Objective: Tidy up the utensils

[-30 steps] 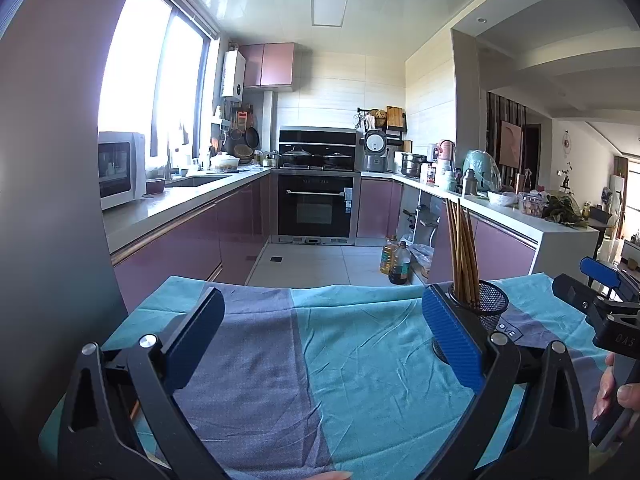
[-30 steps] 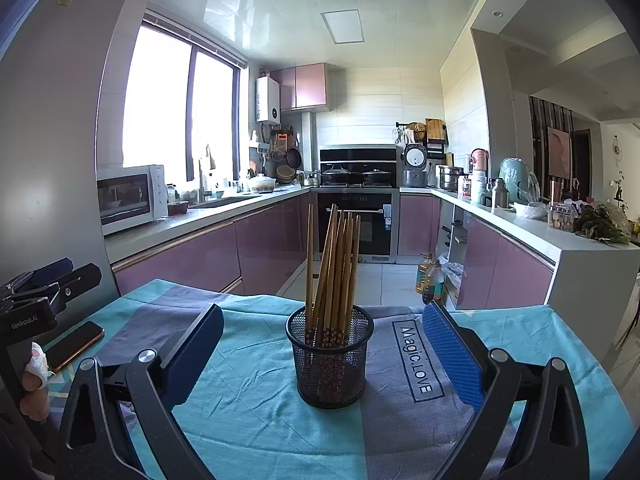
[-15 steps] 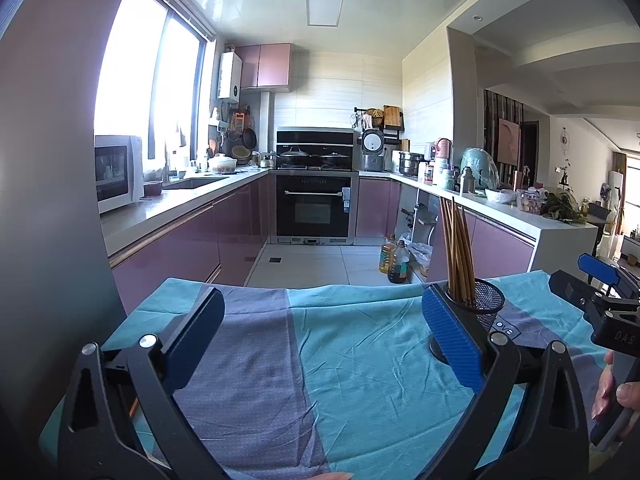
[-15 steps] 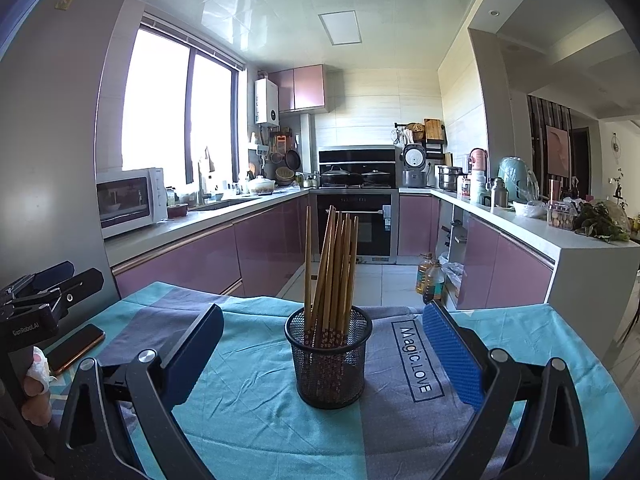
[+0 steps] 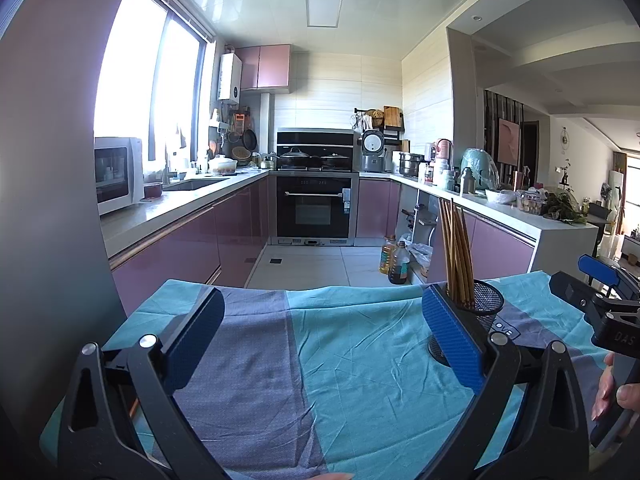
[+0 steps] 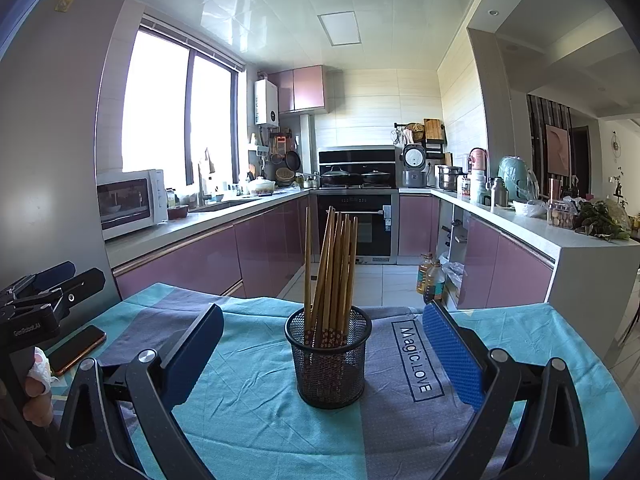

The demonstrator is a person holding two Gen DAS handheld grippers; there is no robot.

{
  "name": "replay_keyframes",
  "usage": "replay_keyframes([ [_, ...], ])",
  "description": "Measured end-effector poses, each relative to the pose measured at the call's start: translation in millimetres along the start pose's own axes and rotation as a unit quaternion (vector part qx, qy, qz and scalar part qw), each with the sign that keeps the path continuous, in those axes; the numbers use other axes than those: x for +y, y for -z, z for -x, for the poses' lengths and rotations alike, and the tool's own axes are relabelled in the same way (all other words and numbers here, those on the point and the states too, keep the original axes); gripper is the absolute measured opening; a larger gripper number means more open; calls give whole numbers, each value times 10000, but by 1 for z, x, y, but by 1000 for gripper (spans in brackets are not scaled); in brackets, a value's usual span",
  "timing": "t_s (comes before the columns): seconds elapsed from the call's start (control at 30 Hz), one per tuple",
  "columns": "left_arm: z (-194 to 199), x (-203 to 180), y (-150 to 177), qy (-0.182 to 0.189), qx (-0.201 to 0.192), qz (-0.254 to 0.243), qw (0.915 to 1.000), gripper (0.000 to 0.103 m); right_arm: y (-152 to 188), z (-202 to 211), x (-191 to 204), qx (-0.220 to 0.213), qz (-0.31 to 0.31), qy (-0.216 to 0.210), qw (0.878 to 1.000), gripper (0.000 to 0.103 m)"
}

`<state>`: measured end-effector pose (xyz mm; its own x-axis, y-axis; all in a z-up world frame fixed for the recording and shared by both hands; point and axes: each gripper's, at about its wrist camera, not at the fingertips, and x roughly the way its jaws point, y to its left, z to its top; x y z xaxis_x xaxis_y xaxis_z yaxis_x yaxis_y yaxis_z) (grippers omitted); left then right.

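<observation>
A black wire-mesh cylindrical holder [image 6: 328, 356] stands upright on a teal and grey-purple striped tablecloth [image 6: 248, 412], and a bundle of brown wooden chopsticks [image 6: 332, 264] stands inside it, tips down, fanned slightly, with one stick at the 11 o'clock side standing apart from the rest. The right gripper [image 6: 322, 354], black-framed with blue textured pads, has its fingers spread wide apart and empty, one at 9 o'clock and one at 3 o'clock of the holder, neither touching it; the holder sits between them and a little beyond the tips. A grey stripe with the printed words "Magic.LOVE" [image 6: 416, 360] runs just beside the holder at its 3 o'clock. At about 8 o'clock in the right wrist view a dark smartphone with an orange edge [image 6: 78, 349] lies flat on the cloth near the left tool. The left gripper [image 5: 320, 340] also holds its fingers wide apart with nothing between them, over bare cloth; from its camera the holder [image 5: 482, 308] and chopsticks [image 5: 456, 256] appear at 3 o'clock, partly hidden behind its right pad [image 5: 452, 340]. A person's hand [image 5: 614, 392] grips the right tool's handle at the 4 o'clock edge. Behind the table lies a kitchen with mauve cabinets [image 6: 260, 248] and a black built-in oven [image 6: 358, 222].
</observation>
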<state>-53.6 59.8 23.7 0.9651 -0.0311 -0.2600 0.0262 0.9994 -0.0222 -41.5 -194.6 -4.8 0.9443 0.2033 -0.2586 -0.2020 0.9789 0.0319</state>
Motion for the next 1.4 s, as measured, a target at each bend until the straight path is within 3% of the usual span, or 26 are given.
replay_keyframes([
  [1.4, -1, 1, 1, -33, -21, -32, 10000, 97, -4, 1, -3, -25, -46, 0, 10000, 97],
])
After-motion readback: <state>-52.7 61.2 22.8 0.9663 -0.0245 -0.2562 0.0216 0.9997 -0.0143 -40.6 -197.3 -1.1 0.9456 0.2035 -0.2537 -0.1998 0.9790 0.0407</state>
